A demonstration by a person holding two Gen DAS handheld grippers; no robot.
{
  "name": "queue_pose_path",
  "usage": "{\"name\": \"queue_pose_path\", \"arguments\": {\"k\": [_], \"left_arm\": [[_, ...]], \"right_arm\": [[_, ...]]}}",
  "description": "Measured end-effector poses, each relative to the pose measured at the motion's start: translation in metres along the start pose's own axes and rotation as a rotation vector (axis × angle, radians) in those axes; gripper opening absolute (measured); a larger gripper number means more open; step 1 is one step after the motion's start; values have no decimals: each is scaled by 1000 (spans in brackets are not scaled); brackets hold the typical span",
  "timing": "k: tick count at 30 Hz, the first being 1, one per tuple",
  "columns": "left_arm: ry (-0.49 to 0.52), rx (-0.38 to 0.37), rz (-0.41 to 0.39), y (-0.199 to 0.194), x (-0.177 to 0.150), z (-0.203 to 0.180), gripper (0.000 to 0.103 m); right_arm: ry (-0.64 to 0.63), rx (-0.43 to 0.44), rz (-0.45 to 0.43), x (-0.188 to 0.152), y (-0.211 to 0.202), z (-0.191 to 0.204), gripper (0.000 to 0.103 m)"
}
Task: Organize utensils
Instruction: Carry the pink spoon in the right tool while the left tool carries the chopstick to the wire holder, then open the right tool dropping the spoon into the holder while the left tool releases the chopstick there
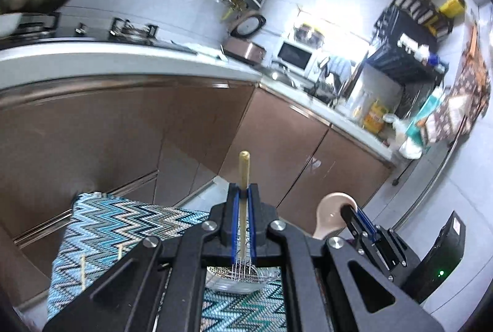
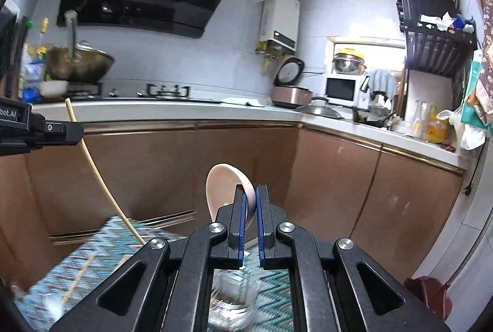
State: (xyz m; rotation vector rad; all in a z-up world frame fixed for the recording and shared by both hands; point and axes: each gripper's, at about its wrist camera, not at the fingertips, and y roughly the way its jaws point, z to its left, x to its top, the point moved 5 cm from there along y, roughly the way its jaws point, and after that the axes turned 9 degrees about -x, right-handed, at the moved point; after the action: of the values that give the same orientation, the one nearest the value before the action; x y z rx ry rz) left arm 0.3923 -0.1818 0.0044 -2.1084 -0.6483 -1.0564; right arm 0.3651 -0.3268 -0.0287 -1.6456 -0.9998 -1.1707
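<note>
My left gripper (image 1: 244, 189) is shut on the wooden handle of a wire skimmer (image 1: 244, 168). The handle's tip sticks out past the blue pads, and the wire basket hangs back under the jaws. My right gripper (image 2: 250, 191) is shut on a pale pink ceramic spoon (image 2: 223, 187) with its bowl standing up and to the left. Both are raised over a table with a blue zigzag cloth (image 1: 117, 224). A clear glass bowl (image 2: 234, 298) sits on it beneath the grippers. The right wrist view shows the left gripper (image 2: 77, 130) with the long skimmer handle (image 2: 98, 178) curving down. The left wrist view shows the right gripper (image 1: 349, 210) and the spoon (image 1: 332, 207).
Wooden chopsticks (image 2: 78, 279) lie on the cloth at the left. Brown cabinets (image 2: 215, 165) and a white L-shaped counter (image 2: 172, 107) stand ahead, bearing a stove with a wok (image 2: 78, 65), a rice cooker (image 2: 289, 91) and a dish rack (image 2: 431, 33). A black box (image 1: 440, 258) stands on the floor at the right.
</note>
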Motion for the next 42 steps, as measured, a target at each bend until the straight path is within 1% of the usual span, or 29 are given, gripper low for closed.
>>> {"name": "queue_pose_path", "arguments": {"k": [3,7,12,16,17,18,19,20,21,22,23,24,25,26,28,31,33,35,37,38,39,41,42], "left_arm": [[19,19,51,45,-16,3,5],[39,62,92,89,-42,15,5],[45,92,135,121,-70,31,5],[61,109,154,129,-84,39,5],[63,110,153,129,-86,40,7],[66,105,154,128,-87,39,7],[68,100,155,126,-87,38,7],[70,96,154,123,-87,36,7],[73,91,152,119,-86,34,8],[77,82,149,114,-85,32,13],[78,77,145,109,-83,29,21],[78,72,138,103,-81,27,26],[81,65,126,96,-78,23,34],[87,63,116,89,-76,19,36],[102,60,100,70,-71,10,36],[123,56,68,34,-61,-3,36],[137,60,36,6,-54,-9,36],[145,67,4,-25,-47,-14,36],[149,73,-28,-58,-42,-17,36],[154,79,-42,-72,-40,-19,36],[159,87,-56,-87,-38,-20,36],[164,96,-83,-118,-35,-22,36],[166,101,-95,-132,-34,-23,36]], "right_arm": [[-5,-28,7,-20,28,2,7],[-13,-44,10,-49,50,4,7],[-20,-50,22,-78,68,11,7],[-11,-27,43,-94,71,14,8],[-12,-22,48,-97,70,14,11],[-15,-22,47,-99,68,15,19],[-13,-19,49,-101,67,15,34],[-7,-16,51,-102,65,14,38],[0,-16,52,-102,61,13,42],[0,-20,52,-101,58,12,44],[1,-24,53,-100,55,11,44],[2,-27,53,-99,52,10,45],[7,-30,52,-97,45,8,47],[12,-34,48,-95,40,6,49],[28,-44,36,-87,24,-1,52],[39,-54,14,-73,-2,-10,54],[47,-63,-22,-57,-30,-20,57],[57,-69,-51,-43,-53,-27,64],[70,-70,-89,-26,-81,-34,76],[74,-70,-103,-19,-93,-36,80],[78,-68,-124,-10,-109,-37,86],[81,-62,-157,5,-132,-38,92],[81,-57,-178,14,-148,-37,98]]}}
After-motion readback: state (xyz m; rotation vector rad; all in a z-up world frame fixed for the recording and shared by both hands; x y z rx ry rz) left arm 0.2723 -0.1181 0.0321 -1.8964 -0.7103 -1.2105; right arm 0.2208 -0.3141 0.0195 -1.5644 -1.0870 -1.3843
